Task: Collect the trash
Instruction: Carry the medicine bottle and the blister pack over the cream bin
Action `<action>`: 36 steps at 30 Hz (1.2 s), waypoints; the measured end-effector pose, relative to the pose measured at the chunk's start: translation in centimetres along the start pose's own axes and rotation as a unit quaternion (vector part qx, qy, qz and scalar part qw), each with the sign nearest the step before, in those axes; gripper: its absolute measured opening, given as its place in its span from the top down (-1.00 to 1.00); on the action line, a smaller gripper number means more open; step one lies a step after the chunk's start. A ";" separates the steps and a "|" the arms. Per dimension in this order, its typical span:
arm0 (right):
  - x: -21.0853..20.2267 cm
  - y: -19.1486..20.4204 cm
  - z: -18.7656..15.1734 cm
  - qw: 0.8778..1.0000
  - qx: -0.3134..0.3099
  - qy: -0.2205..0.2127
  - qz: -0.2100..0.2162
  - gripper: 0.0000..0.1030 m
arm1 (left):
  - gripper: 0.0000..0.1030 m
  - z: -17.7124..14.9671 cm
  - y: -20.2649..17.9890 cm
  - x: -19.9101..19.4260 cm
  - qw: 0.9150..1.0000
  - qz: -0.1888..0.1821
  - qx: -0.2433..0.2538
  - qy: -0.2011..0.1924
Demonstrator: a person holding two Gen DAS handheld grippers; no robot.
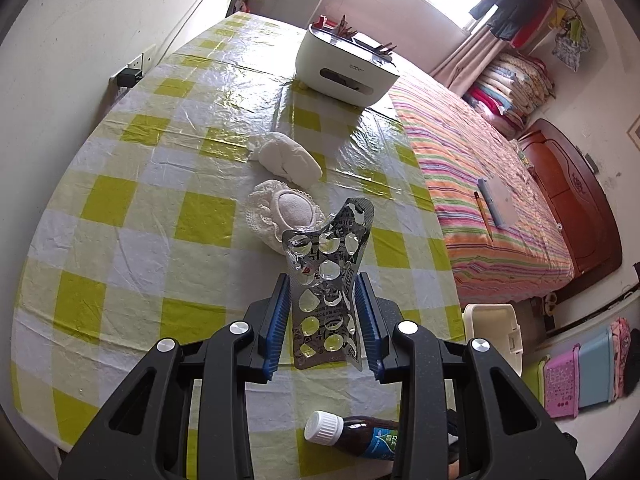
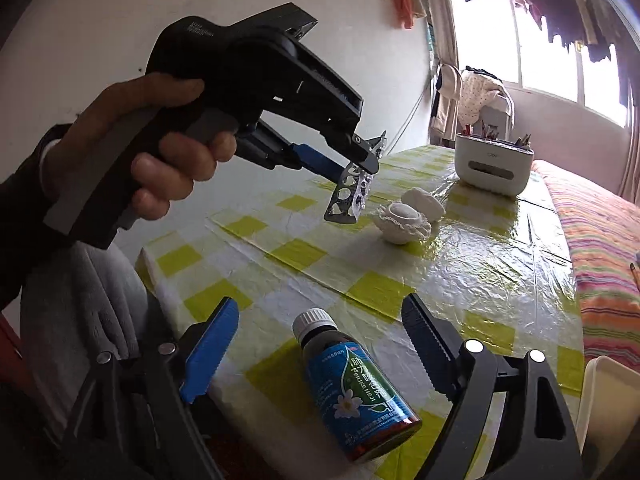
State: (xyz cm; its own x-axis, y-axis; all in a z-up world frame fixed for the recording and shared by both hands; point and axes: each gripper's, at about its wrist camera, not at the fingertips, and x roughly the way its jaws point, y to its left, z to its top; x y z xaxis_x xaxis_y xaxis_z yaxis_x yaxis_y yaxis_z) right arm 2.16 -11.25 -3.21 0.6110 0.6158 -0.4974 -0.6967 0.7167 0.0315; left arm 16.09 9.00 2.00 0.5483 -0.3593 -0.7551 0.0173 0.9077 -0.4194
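Your left gripper (image 1: 324,316) clamps the blister pack (image 1: 326,280) above the table (image 1: 120,200). Right gripper (image 2: 316,364) jaws open around the lying bottle (image 2: 356,392) — centre on its body, close squarely.

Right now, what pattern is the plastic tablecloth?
Yellow-green and white checks on the tablecloth; left wrist view.
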 end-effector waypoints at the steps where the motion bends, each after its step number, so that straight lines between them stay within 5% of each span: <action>1: 0.3 -0.2 -0.1 1.000 -0.001 0.013 -0.004 -0.58 | 0.37 0.1 0.3 -0.1 1.000 0.000 -0.003 0.000; 7: 1.6 -0.1 -1.1 0.995 -0.049 0.081 0.007 -0.43 | 0.37 0.1 1.5 -0.4 1.000 -0.001 -0.017 0.003; 11: 2.7 0.9 -2.3 0.992 -0.070 0.109 0.007 0.12 | 0.37 0.1 1.9 -0.5 1.000 -0.002 -0.024 0.005; 25: 1.1 -1.6 -1.8 0.997 -0.002 0.034 -0.071 0.14 | 0.38 -0.7 -0.7 -0.7 1.000 -0.002 0.023 -0.018; 36: -2.8 -7.0 -1.6 0.984 0.106 -0.031 -0.141 0.14 | 0.39 -2.2 -3.4 -0.2 0.998 -0.001 0.063 -0.026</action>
State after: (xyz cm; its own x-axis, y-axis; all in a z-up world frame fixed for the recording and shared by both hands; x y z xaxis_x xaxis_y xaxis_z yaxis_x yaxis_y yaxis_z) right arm 4.74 -18.51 -3.44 0.7948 0.3977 -0.4584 -0.4068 0.9097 0.0839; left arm 14.12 5.48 2.49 0.5903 -0.3522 -0.7263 0.1209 0.9282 -0.3518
